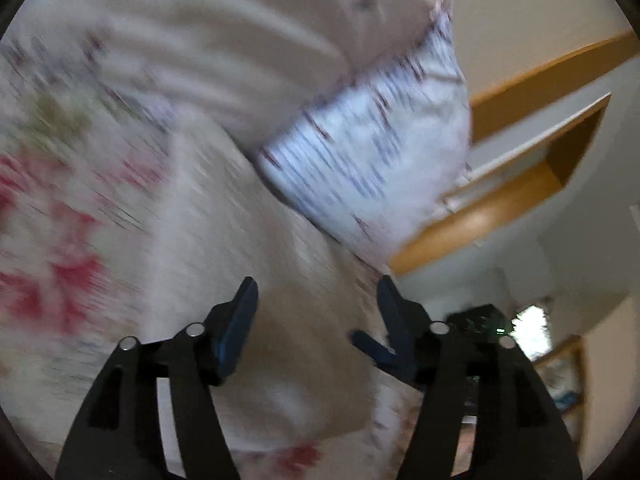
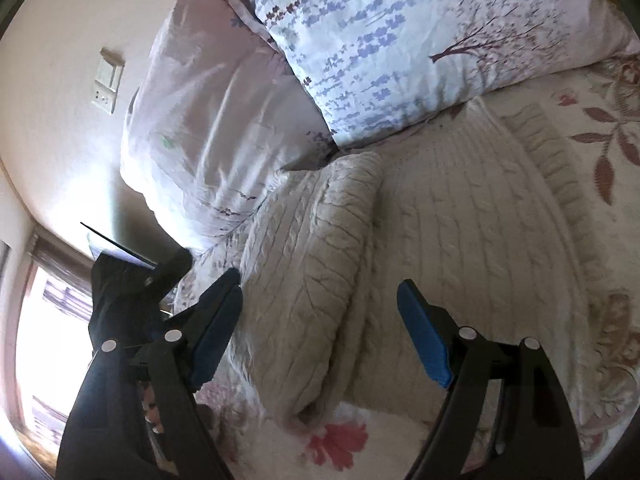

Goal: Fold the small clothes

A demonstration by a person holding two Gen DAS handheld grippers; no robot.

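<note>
Floral bedspread, pillows, bright window

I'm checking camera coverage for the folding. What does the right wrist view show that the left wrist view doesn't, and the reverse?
Only the right wrist view: a cream cable-knit sweater with one side folded over, a wall switch plate, a bright window, the open right tongs. Only the left wrist view, blurred: wooden shelving, the open left tongs. Both: the lavender-print pillow and floral bedspread.

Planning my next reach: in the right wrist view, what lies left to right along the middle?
Window → wall switch → plain pillow → folded sleeve → knit sweater → floral bedspread.
</note>
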